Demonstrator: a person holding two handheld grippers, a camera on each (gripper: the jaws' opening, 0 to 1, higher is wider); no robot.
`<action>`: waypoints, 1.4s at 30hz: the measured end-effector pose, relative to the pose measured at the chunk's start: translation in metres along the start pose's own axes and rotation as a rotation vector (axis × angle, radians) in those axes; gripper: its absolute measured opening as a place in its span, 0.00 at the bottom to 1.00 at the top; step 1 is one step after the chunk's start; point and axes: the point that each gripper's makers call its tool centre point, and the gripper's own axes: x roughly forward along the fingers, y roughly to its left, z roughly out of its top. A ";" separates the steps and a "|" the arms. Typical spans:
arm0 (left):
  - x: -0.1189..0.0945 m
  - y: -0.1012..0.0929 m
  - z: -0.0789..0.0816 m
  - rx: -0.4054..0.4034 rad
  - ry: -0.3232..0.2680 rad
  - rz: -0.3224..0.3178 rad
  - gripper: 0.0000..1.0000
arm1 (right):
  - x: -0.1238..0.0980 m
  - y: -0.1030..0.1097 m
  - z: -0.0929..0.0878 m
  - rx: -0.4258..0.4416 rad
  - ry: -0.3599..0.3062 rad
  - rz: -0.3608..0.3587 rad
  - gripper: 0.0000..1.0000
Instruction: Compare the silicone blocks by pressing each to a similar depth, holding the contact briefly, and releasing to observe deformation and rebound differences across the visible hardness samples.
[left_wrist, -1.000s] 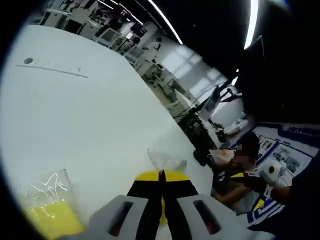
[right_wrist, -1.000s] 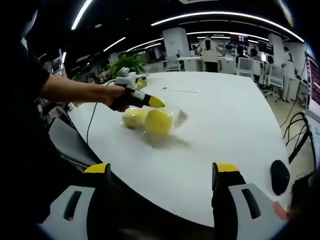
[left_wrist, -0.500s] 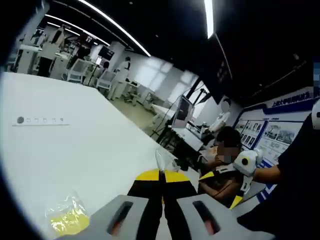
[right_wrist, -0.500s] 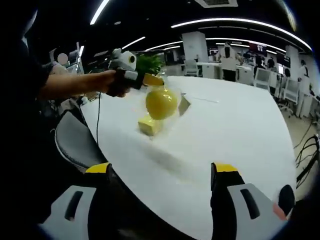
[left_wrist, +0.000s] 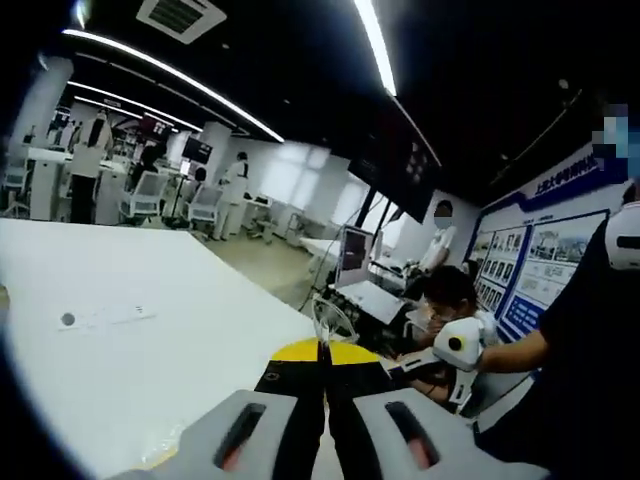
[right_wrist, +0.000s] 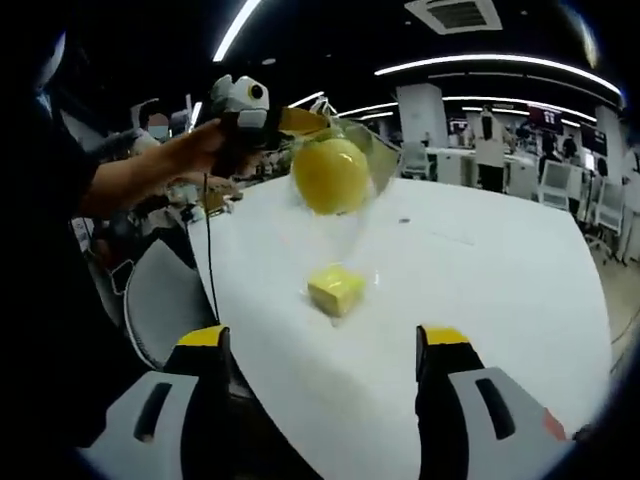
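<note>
- Silicone block (right_wrist: 336, 290), yellow and square, lay in clear wrap on the white worktop (right_wrist: 480, 300), just beyond the right hand-held gripper (right_wrist: 320, 345), whose jaws stood spread wide and empty.
- Farther off, the left hand-held gripper (right_wrist: 300, 120) hung above the worktop, jaws pressed together on a clear bag (right_wrist: 365, 150) holding a round yellow sample (right_wrist: 330, 175).
- Left gripper view: jaws closed on the bag's clear edge (left_wrist: 333, 320).
- Office desks and chairs (right_wrist: 545, 170) stood beyond.

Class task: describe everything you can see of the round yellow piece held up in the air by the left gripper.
The round yellow piece looks smooth, matte and ball-like, sealed in a clear plastic bag. The left gripper pinches the bag's top, so it hangs above the white table, apart from the yellow block lying below it.
</note>
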 end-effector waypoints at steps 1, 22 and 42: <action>0.000 -0.001 -0.001 -0.001 0.002 -0.001 0.00 | 0.001 0.001 0.002 -0.010 -0.002 0.005 0.68; 0.015 -0.050 -0.003 0.002 0.017 -0.145 0.00 | 0.032 0.002 0.092 -0.103 -0.157 0.200 0.50; 0.006 -0.050 0.001 0.055 -0.036 -0.163 0.00 | 0.048 0.010 0.111 -0.071 -0.257 0.309 0.23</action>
